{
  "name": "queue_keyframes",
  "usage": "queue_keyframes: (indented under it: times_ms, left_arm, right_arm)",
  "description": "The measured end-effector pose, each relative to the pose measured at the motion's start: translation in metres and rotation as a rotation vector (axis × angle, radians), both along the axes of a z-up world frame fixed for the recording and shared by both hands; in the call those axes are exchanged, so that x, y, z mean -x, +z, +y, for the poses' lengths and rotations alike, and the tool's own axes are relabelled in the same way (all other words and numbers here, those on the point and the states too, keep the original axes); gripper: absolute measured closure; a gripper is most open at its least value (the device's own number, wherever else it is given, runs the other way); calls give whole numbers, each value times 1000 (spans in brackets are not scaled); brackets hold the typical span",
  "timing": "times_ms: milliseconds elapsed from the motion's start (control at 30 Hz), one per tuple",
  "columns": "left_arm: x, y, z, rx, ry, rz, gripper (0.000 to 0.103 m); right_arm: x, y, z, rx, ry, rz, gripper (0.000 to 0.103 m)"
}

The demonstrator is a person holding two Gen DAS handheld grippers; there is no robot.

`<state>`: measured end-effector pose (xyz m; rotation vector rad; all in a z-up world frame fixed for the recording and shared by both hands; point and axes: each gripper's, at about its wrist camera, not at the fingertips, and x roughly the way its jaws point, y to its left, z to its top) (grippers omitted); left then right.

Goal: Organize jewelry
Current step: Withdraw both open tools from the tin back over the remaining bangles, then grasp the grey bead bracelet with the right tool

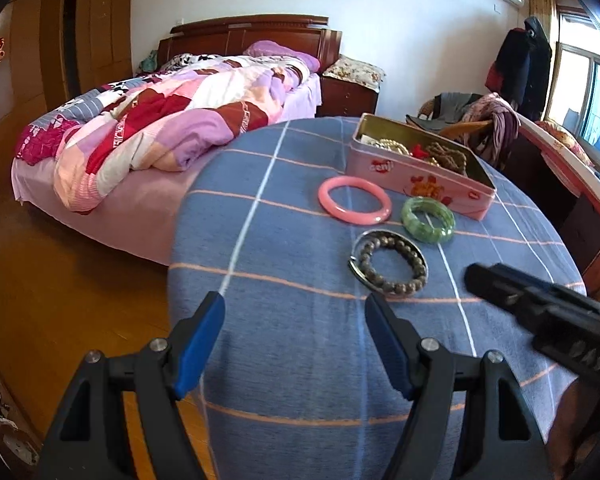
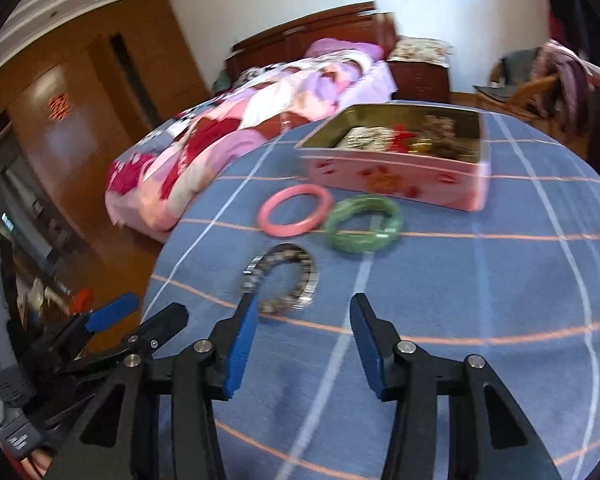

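Left tongs [image 1: 294, 322] stand wide open above the near part of the blue checked cloth [image 1: 284, 344], nothing between the pads; right tongs [image 2: 302, 320] are also open and empty, their gap narrower, the left pad [image 2: 242, 344] just short of the bead bracelet [image 2: 284, 280], which is not yet gripped. In the left view the right tongs [image 1: 540, 300] enter as a dark bar from the right edge. 3 loose pieces lie on the cloth in front of the pink tin [image 1: 420, 178]: a pink bangle [image 1: 354, 200], a green bangle [image 1: 428, 220] just beside it and close to the tin's wall, and the bead bracelet [image 1: 388, 266] nearest the tongs, which appears to rest inside a thin metal ring. The tin is lidless and already holds several items, among them pale beads, something red and brownish beads; the count cannot be told. Judged from this layout, part of the sorting is done and 3 pieces are left to go into the tin, the bead bracelet probably next.
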<state>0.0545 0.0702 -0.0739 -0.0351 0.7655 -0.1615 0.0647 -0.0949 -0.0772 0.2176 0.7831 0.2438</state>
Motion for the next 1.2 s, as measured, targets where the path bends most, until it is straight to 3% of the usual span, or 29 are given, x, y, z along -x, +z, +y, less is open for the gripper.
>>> queue_keyframes:
  times_ms: [167,300,500,700,833,900,1200]
  left_arm:
    - [-1,3,12,-29,28,-2,29]
    - [-2,3,21,-14,45,5,29]
    - [-3,1,23,-2,43,16,29]
    - [-3,1,24,13,49,23,29]
    - [-3,4,27,6,61,15,29]
    - [-3,5,29,7,65,13,29]
    - [-10,1,27,45,46,36,29]
  right_arm:
    - [-20,-6,32,55,98,-4,61]
    - [-40,-22,43,39,153,87,66]
    - [-45,-22,59,152,219,82,67]
    - [-49,-16,59,146,216,69,67]
    - [-57,-21,70,217,258,72,68]
    - [-60,-27,74,248,274,100,92]
    - [-47,16,28,-58,190,0,95]
